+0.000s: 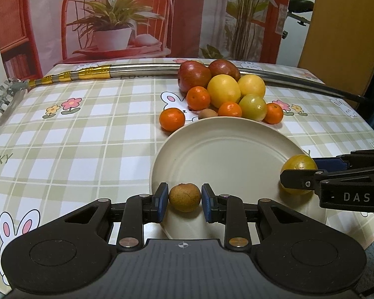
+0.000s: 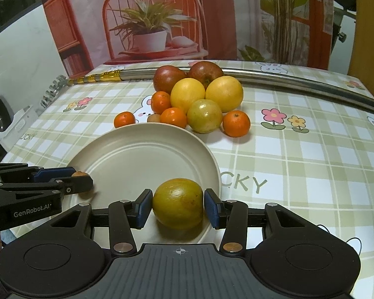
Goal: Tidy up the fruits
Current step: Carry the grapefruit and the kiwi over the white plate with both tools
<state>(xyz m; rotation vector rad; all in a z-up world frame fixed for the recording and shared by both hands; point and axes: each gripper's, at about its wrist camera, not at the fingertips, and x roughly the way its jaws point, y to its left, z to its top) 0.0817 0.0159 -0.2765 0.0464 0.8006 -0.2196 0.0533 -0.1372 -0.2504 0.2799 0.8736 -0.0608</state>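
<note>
A cream plate [image 1: 224, 154] lies on the checked tablecloth. My left gripper [image 1: 184, 199] is shut on a small brown round fruit [image 1: 184, 197] at the plate's near-left rim. My right gripper [image 2: 178, 206] is shut on a yellow-green fruit [image 2: 177, 203] that sits at the plate's near-right edge [image 2: 137, 154]. Behind the plate lies a pile of fruit: two red apples [image 1: 193, 76], two large yellow fruits [image 1: 224, 91], a greenish one [image 1: 252, 106], several tangerines [image 1: 172, 122] and another small brown fruit [image 1: 207, 113].
A long metal pole [image 1: 142, 71] with gold bands lies across the table's far side, ending in a toothed head [image 1: 2, 104] at the left edge. A printed backdrop with a chair and potted plant hangs behind the table.
</note>
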